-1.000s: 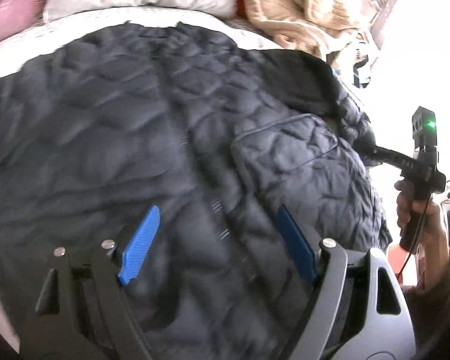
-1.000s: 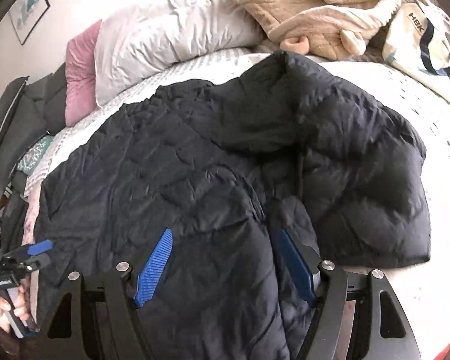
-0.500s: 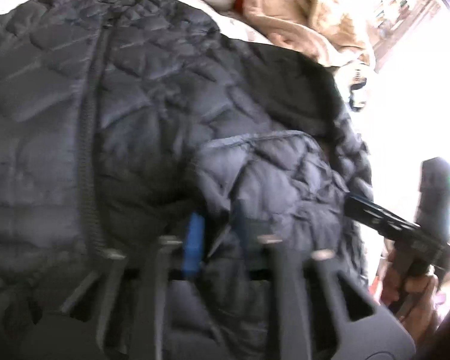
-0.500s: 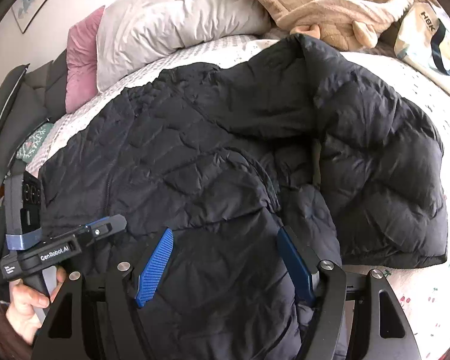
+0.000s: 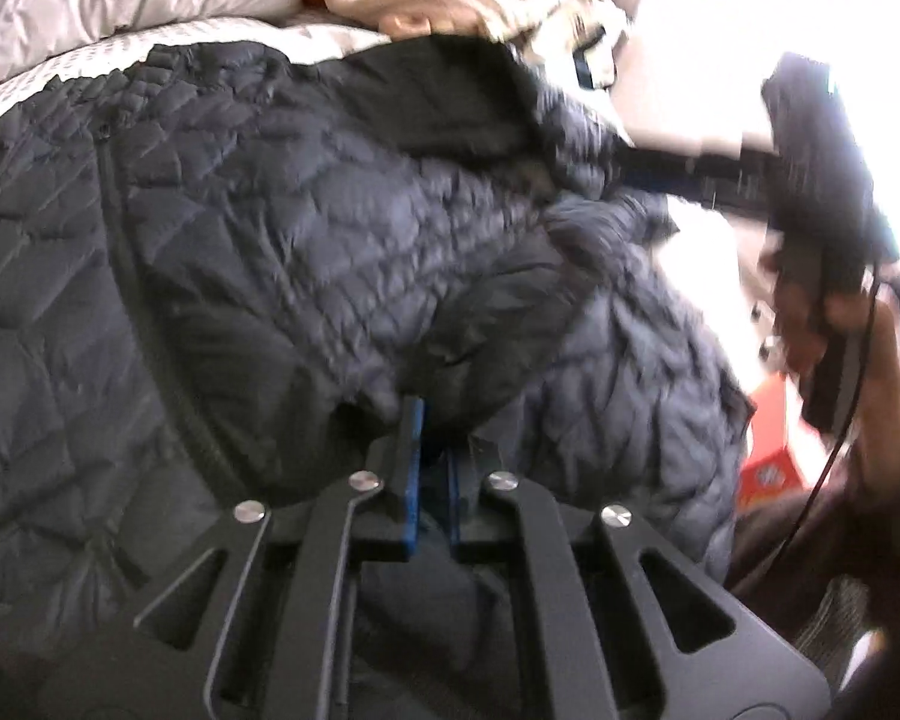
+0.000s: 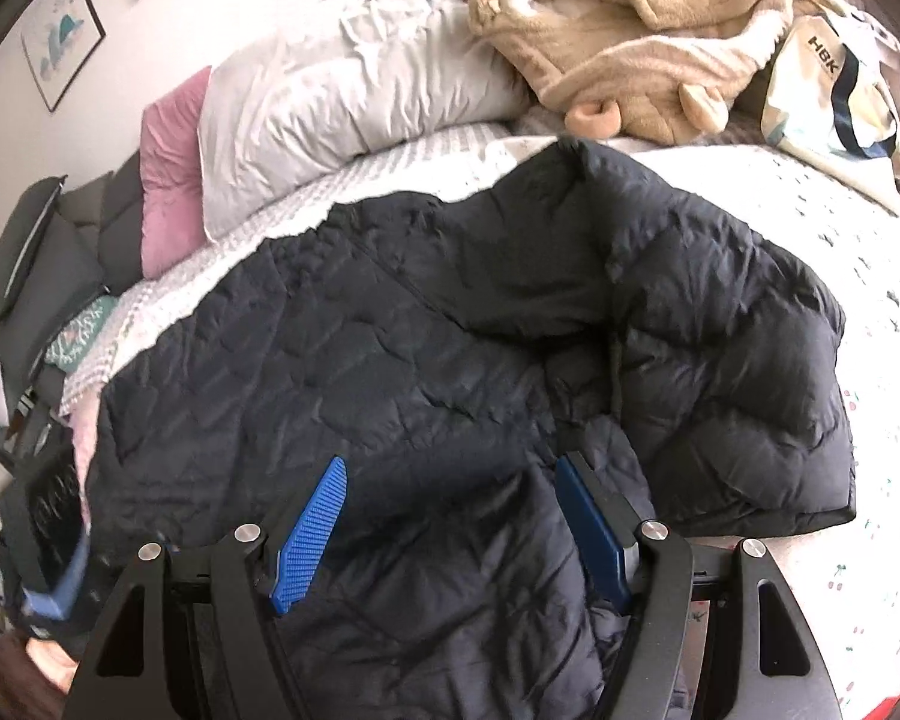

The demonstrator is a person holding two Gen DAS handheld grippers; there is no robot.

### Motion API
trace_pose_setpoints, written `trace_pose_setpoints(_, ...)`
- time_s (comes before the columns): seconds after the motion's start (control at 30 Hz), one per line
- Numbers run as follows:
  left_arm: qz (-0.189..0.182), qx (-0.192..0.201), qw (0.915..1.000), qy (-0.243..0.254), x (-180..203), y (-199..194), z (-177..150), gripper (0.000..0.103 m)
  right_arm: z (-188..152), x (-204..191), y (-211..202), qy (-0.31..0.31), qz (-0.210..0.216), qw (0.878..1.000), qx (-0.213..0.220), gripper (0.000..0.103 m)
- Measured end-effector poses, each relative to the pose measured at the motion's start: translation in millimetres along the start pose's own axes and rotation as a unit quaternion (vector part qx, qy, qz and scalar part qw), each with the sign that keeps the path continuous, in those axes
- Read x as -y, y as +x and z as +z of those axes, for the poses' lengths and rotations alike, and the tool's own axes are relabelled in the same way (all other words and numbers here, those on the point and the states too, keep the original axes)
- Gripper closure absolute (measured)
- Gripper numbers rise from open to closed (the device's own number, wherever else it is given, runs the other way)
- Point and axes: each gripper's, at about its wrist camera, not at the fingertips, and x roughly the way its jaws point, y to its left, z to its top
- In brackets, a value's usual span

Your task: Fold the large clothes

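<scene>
While the dark quilted jacket [image 6: 450, 372] is spread across the bed [image 6: 870, 252] toward its near edge, a fold of it is pinched in the clenched left gripper [image 5: 432, 468], apparently for folding over, and the right gripper [image 6: 450, 516] is held agape above it.

Left tongs [image 5: 431, 474] closed from open, now pinching jacket [image 5: 330, 252] fold

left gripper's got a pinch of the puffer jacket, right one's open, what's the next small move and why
Probably lower the right gripper and close it on the black puffer jacket. Its jaws stand wide open over the fabric, while the left gripper is already shut on a fold, so a second grip would let both lift the edge evenly.
</scene>
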Motion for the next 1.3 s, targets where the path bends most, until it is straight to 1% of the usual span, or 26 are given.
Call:
trace_pose_setpoints(0.07,-0.006,-0.023,0.9996,0.017,2.4,0.6,-8.7,0.091,3.0,-8.7,-3.1,-0.006,0.001,1.0,0.009,0.03)
trace_pose_setpoints(0.1,-0.016,-0.041,0.9988,0.023,3.9,2.1,-12.2,0.089,4.3,-12.8,-4.1,-0.008,0.001,1.0,0.012,0.03)
trace_pose_setpoints(0.13,-0.027,-0.065,0.9971,0.029,5.9,4.8,-16.9,0.085,6.3,-15.9,-4.3,-0.011,0.002,1.0,0.014,0.03)
trace_pose_setpoints(0.2,-0.035,-0.114,0.9913,0.056,13.1,9.5,-27.3,0.083,7.8,-23.5,-4.3,-0.017,0.001,1.0,0.016,0.03)
trace_pose_setpoints(0.23,-0.031,-0.119,0.9898,0.072,17.1,7.1,-30.3,0.082,8.6,-26.4,-2.9,-0.02,0.001,1.0,0.016,0.03)
trace_pose_setpoints(0.27,-0.027,-0.117,0.9892,0.084,20.2,2.6,-31.6,0.08,9.2,-29.3,-1.3,-0.024,0.0,1.0,0.016,0.03)
trace_pose_setpoints(0.3,-0.023,-0.109,0.9899,0.088,21.0,-4.3,-30.4,0.073,10.3,-33.9,1.6,-0.029,-0.001,0.999,0.015,0.03)
trace_pose_setpoints(0.33,-0.02,-0.095,0.9919,0.081,18.8,-11.7,-27.3,0.062,10.4,-37.6,4.6,-0.036,-0.001,0.999,0.013,0.03)
trace_pose_setpoints(0.37,-0.018,-0.079,0.9942,0.071,15.6,-18.1,-24.0,0.056,10.2,-42.0,9.0,-0.045,-0.001,0.999,0.008,0.03)
trace_pose_setpoints(0.4,-0.017,-0.054,0.997,0.053,9.6,-26.5,-18.6,0.049,9.4,-46.1,13.5,-0.052,-0.001,0.999,0.001,0.03)
trace_pose_setpoints(0.47,-0.011,-0.002,0.9999,0.004,-5.5,-39.9,-5.9,0.047,5.2,-55.2,27.4,-0.069,-0.007,0.997,-0.024,0.03)
trace_pose_setpoints(0.57,-0.002,0.037,0.9975,-0.06,-19.4,-44.6,2.5,0.042,-6.5,-63.8,45.4,-0.098,-0.028,0.993,-0.064,0.03)
trace_pose_setpoints(0.6,0.009,0.036,0.9966,-0.074,-21.7,-39.9,2.3,0.039,-14.0,-65.6,53.5,-0.111,-0.043,0.989,-0.088,0.03)
trace_pose_setpoints(0.67,0.037,0.005,0.9964,-0.076,-18.6,-23.7,1.7,0.038,-28.2,-63.6,64.5,-0.124,-0.063,0.982,-0.13,0.03)
trace_pose_setpoints(0.7,0.055,-0.031,0.9955,-0.071,-16.4,-11.6,-2.8,0.038,-38.4,-61.0,71.7,-0.134,-0.075,0.975,-0.163,0.029)
trace_pose_setpoints(0.73,0.073,-0.064,0.9932,-0.064,-16.0,-2.9,-6.8,0.038,-49.0,-58.9,75.6,-0.147,-0.086,0.968,-0.185,0.029)
trace_pose_setpoints(0.77,0.089,-0.088,0.9906,-0.054,-15.6,1.6,-10.7,0.038,-54.6,-59.1,75.8,-0.161,-0.091,0.964,-0.193,0.029)
trace_pose_setpoints(0.8,0.096,-0.093,0.99,-0.045,-15.1,-0.2,-13.9,0.038,-59.6,-61.1,73.0,-0.179,-0.098,0.959,-0.196,0.029)
trace_pose_setpoints(0.87,0.11,-0.085,0.9895,-0.037,-13.8,-13.1,-17.2,0.038,-59.3,-63.5,66.0,-0.178,-0.108,0.959,-0.194,0.029)
trace_pose_setpoints(0.9,0.117,-0.079,0.9892,-0.041,-15.1,-19.9,-18.6,0.037,-58.0,-64.5,62.1,-0.169,-0.104,0.961,-0.192,0.029)
trace_pose_setpoints(1.0,0.147,-0.041,0.9859,-0.068,-27.7,-51.5,-26.9,0.023,-50.8,-73.9,45.9,-0.146,-0.068,0.973,-0.166,0.029)
trace_pose_setpoints(1.03,0.157,-0.026,0.9843,-0.076,-32.9,-62.7,-28.5,0.023,-48.0,-80.4,40.9,-0.148,-0.061,0.975,-0.152,0.029)
trace_pose_setpoints(1.1,0.178,0.003,0.9792,-0.098,-50.6,-87.7,-32.7,0.023,-44.9,-95.2,34.9,-0.16,-0.059,0.977,-0.13,0.029)
trace_pose_setpoints(1.17,0.203,0.03,0.9711,-0.122,-69.4,-112.3,-39.4,0.023,-45.7,-110.7,33.0,-0.173,-0.057,0.976,-0.118,0.029)
trace_pose_setpoints(1.27,0.239,0.048,0.9597,-0.14,-93.1,-137.3,-51.6,0.022,-49.1,-135.9,37.3,-0.191,-0.051,0.974,-0.113,0.029)
trace_pose_setpoints(1.3,0.255,0.05,0.9545,-0.147,-103.2,-146.5,-58.0,0.022,-50.0,-142.6,39.3,-0.197,-0.05,0.973,-0.113,0.029)
